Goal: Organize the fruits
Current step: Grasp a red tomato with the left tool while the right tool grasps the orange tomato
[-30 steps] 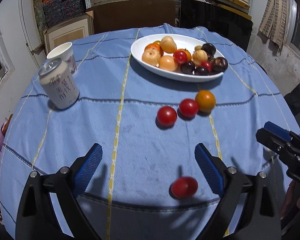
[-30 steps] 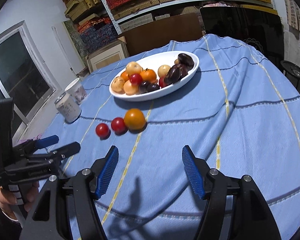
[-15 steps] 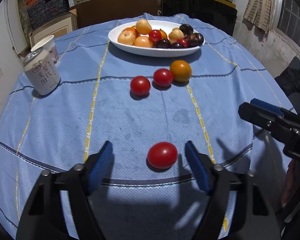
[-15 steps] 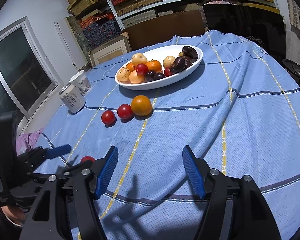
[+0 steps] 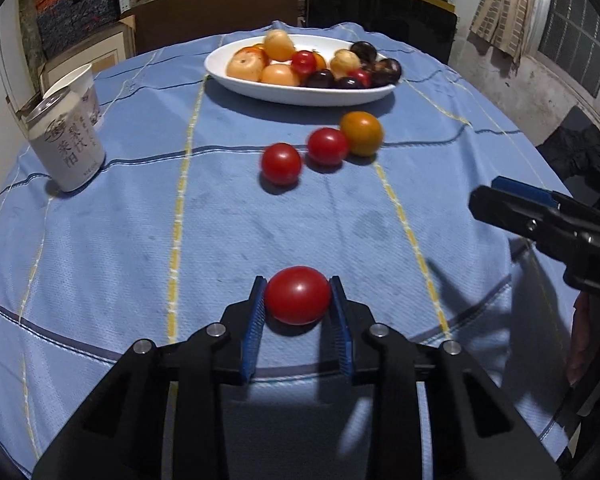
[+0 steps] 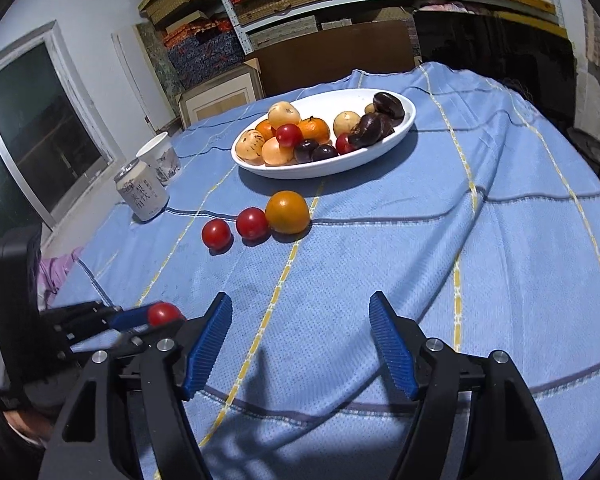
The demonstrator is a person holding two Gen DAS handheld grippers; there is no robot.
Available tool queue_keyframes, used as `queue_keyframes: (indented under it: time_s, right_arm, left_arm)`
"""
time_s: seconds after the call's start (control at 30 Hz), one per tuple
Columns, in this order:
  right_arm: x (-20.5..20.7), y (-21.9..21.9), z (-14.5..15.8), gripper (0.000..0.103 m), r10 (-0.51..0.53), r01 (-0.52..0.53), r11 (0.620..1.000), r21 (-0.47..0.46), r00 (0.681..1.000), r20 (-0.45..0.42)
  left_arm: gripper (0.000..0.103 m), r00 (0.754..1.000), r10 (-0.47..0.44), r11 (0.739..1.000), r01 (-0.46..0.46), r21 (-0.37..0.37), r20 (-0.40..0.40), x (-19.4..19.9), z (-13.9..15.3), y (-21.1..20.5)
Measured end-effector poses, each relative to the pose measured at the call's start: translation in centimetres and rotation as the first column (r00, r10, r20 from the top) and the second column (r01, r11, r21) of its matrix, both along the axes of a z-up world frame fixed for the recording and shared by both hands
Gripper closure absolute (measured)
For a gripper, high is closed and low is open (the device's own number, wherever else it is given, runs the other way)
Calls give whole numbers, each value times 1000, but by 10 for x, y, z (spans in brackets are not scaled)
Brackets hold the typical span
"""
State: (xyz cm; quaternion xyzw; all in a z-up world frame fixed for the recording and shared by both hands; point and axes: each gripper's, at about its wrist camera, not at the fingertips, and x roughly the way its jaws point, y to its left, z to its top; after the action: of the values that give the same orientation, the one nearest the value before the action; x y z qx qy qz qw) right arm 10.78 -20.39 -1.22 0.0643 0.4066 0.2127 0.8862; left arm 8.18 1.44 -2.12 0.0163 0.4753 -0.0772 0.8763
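Observation:
My left gripper (image 5: 298,294) is shut on a red tomato (image 5: 298,295) that rests on the blue tablecloth near its front edge; both also show in the right wrist view, gripper (image 6: 156,322) and tomato (image 6: 162,314). Two more red tomatoes (image 5: 281,163) (image 5: 327,146) and an orange fruit (image 5: 361,133) lie in a row before the white oval plate (image 5: 300,98), which holds several mixed fruits. My right gripper (image 6: 300,344) is open and empty above bare cloth; it also shows at the right of the left wrist view (image 5: 500,200).
A drink can (image 5: 66,144) and a paper cup (image 5: 78,86) stand at the table's left. Shelves, boxes and a dark chair stand behind the table. The round table's edge runs close under both grippers.
My left gripper moved forward around the near red tomato and closed on it. The right gripper stayed open and shifted only slightly.

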Motion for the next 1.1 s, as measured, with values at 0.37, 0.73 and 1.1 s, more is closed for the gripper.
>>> queue_keyframes:
  time_s: [0.37, 0.73, 1.1]
  right_arm:
    - [46, 29, -7, 31, 41, -40, 988, -147, 999, 6]
    - [71, 64, -11, 49, 147, -126, 936, -329, 988, 40]
    - [96, 76, -25, 58, 214, -199, 929, -312, 977, 14]
  left_arm:
    - [72, 999, 53, 997, -53, -49, -1, 21, -5, 31]
    - [72, 999, 36, 998, -35, -51, 25, 21, -7, 30]
    - [72, 999, 27, 999, -26, -30, 41, 21, -8, 28]
